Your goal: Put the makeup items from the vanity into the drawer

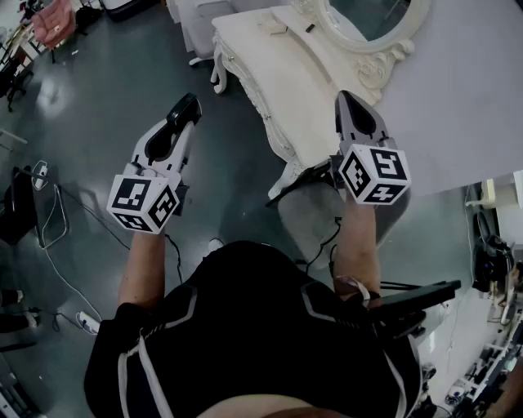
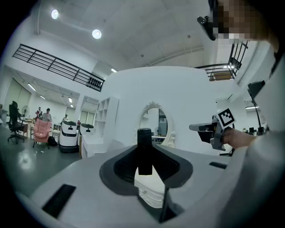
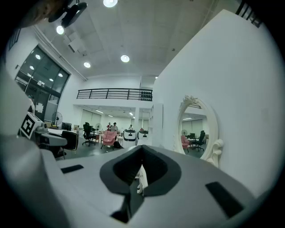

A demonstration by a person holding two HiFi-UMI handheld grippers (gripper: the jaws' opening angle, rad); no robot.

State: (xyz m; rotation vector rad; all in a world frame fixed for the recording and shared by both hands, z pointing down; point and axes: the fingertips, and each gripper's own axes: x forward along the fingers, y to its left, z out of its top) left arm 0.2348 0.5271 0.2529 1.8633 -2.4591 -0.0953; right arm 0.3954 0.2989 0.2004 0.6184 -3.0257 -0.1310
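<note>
The white vanity (image 1: 274, 77) stands ahead of me against the wall, its oval mirror (image 1: 372, 28) at the back. A few small items (image 1: 274, 24) lie on its top, too small to identify. My left gripper (image 1: 186, 110) hangs over the floor left of the vanity, level, jaws open and empty. In the left gripper view one dark fingertip (image 2: 144, 151) stands before the mirror (image 2: 153, 124). My right gripper (image 1: 347, 102) hovers at the vanity's near right end, shut with nothing in it. In the right gripper view the mirror (image 3: 198, 129) is at the right.
A grey stool (image 1: 315, 212) sits under the right gripper. Cables (image 1: 49, 233) and a power strip (image 1: 86, 322) lie on the floor at the left. A pink chair (image 1: 53, 20) and white machines (image 2: 69, 136) stand further back. The white wall (image 1: 466, 90) closes the right side.
</note>
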